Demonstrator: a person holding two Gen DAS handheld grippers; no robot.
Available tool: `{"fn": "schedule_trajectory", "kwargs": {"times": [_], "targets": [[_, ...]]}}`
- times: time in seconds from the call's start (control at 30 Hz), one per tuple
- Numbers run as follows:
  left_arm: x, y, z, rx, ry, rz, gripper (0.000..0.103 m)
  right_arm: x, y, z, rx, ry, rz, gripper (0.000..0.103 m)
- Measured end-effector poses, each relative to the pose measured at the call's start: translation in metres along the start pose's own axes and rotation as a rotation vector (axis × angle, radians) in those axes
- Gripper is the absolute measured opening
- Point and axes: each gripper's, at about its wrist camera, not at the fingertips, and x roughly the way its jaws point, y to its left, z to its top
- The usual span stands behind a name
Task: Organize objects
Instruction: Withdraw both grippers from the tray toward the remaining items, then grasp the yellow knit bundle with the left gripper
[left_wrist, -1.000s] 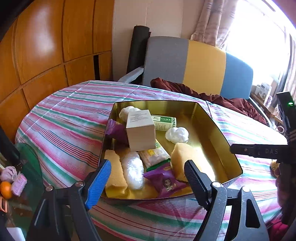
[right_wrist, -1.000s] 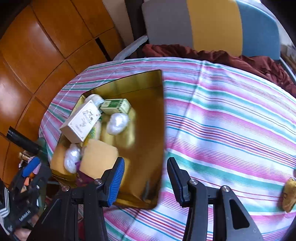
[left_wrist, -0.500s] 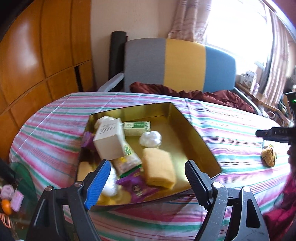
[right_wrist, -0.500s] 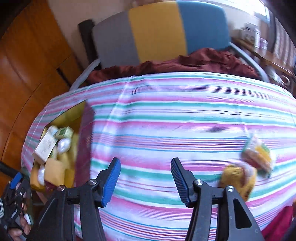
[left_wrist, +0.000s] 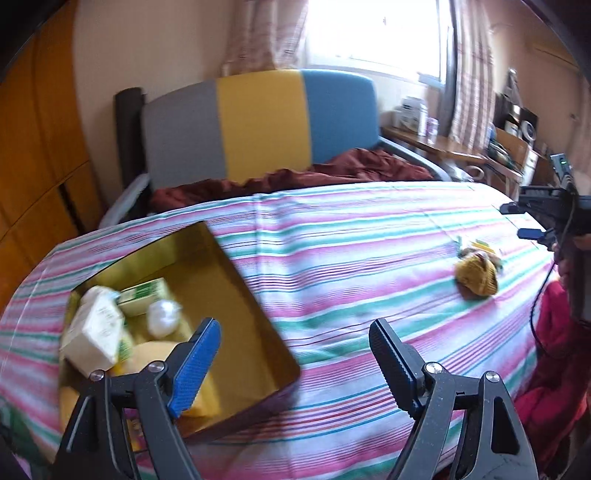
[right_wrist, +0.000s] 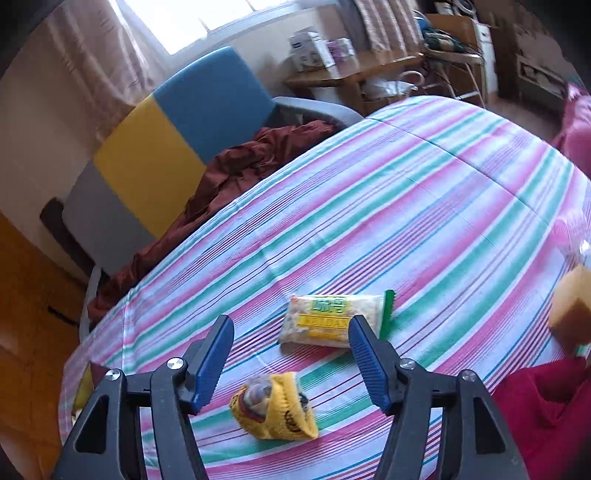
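Observation:
A gold tin (left_wrist: 236, 266) sits at the left of the striped table and holds a white box (left_wrist: 94, 332), a green box (left_wrist: 146, 295), a white wad (left_wrist: 164, 317) and a yellow sponge (left_wrist: 147, 354). My left gripper (left_wrist: 293, 339) hangs open above the tin's near right corner, holding nothing. A yellow snack pack (right_wrist: 275, 410) lies on the cloth just below my right gripper (right_wrist: 291, 332), whose jaws are opening with nothing pressed between them. A clear snack packet (right_wrist: 332, 321) with a yellow label lies just beyond the right fingertip. From the left wrist, the yellow pack (left_wrist: 476, 277) shows at far right.
A grey, yellow and blue chair (left_wrist: 258, 122) with a maroon cloth (left_wrist: 332, 173) stands behind the table. A red garment (left_wrist: 554, 369) hangs at the table's right edge. A tan block (right_wrist: 570, 306) shows at the right border. A cluttered side table (right_wrist: 351, 70) stands by the window.
Both views swung to the right. The tin slid to the left wrist view's left and nearly out of the right one. The right jaws spread wider, and the two snack packs came under them.

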Motion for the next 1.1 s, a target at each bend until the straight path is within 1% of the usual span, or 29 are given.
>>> {"fn": "schedule_trajectory", "kwargs": {"times": [0.03,0.07,0.1,0.13,0.2,0.27,0.4,0.5,0.6,0.67,0.77,0.87,0.97,1.1], "targets": [[0.005,-0.008,0.002,0.017,0.005,-0.014,0.083,0.002,-0.01,-0.001,0.04,-0.001,0.005,0.065],[0.01,-0.017,0.004,0.032,0.011,-0.03,0.083,0.004,-0.019,0.0,0.092,0.016,0.022,0.067],[0.016,-0.027,0.007,0.045,0.017,-0.048,0.083,0.002,-0.025,0.002,0.13,0.009,0.061,0.067],[0.023,-0.035,0.009,0.054,0.026,-0.068,0.083,-0.001,-0.027,0.003,0.145,-0.012,0.073,0.068],[0.036,-0.053,0.014,0.061,0.043,-0.12,0.083,-0.004,-0.026,0.003,0.14,-0.025,0.068,0.068],[0.048,-0.068,0.018,0.061,0.069,-0.162,0.083,0.0,-0.023,0.003,0.13,-0.004,0.092,0.068],[0.073,-0.103,0.031,0.043,0.119,-0.266,0.083,0.0,-0.018,0.002,0.114,-0.003,0.107,0.068],[0.087,-0.128,0.04,0.052,0.137,-0.311,0.084,0.0,-0.025,0.001,0.139,-0.003,0.128,0.068],[0.1,-0.151,0.05,0.062,0.15,-0.352,0.09,-0.002,-0.031,0.001,0.167,-0.009,0.141,0.068],[0.107,-0.165,0.056,0.08,0.148,-0.371,0.09,-0.002,-0.033,0.001,0.183,-0.008,0.152,0.068],[0.122,-0.187,0.062,0.114,0.165,-0.382,0.091,-0.003,-0.036,0.001,0.2,-0.017,0.155,0.068],[0.139,-0.202,0.065,0.131,0.183,-0.381,0.092,-0.002,-0.04,0.002,0.218,-0.019,0.164,0.069],[0.157,-0.211,0.068,0.126,0.209,-0.363,0.092,-0.001,-0.04,0.003,0.221,-0.017,0.171,0.069],[0.179,-0.221,0.068,0.096,0.257,-0.378,0.092,0.002,-0.035,0.004,0.196,-0.003,0.176,0.069]]}}
